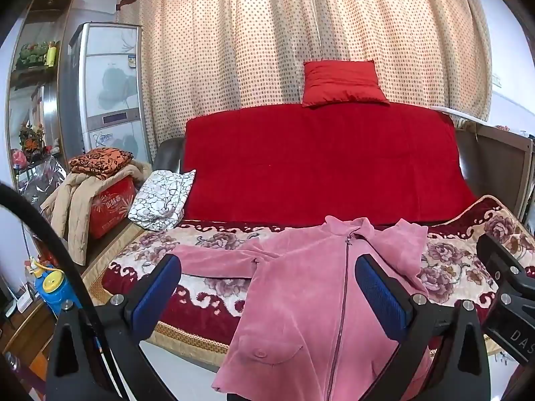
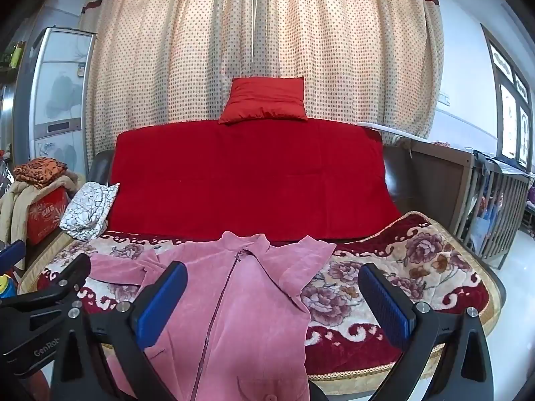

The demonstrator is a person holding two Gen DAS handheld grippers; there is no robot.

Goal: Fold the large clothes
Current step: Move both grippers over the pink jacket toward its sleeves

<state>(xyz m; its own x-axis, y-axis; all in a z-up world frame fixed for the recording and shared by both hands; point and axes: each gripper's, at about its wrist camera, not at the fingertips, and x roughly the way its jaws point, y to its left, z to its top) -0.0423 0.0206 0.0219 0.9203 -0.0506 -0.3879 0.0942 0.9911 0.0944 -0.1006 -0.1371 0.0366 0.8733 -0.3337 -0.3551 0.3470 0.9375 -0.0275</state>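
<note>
A pink zip-up velvet jacket [image 1: 301, 287] lies front up on the floral sofa cover [image 1: 214, 240], collar toward the backrest, hem hanging over the front edge. One sleeve stretches left, the other is bunched at the right shoulder. It also shows in the right wrist view [image 2: 247, 300]. My left gripper [image 1: 267, 287] is open and empty, hovering above the jacket's chest. My right gripper [image 2: 272, 294] is open and empty, above the jacket's right side; its body shows in the left wrist view [image 1: 508, 304].
A red blanket [image 1: 317, 163] covers the backrest with a red cushion [image 1: 341, 83] on top. A black-and-white cloth [image 1: 160, 200] lies at the sofa's left end. A red box with coats [image 1: 100, 193] stands left. A wooden crib [image 2: 495, 200] stands right.
</note>
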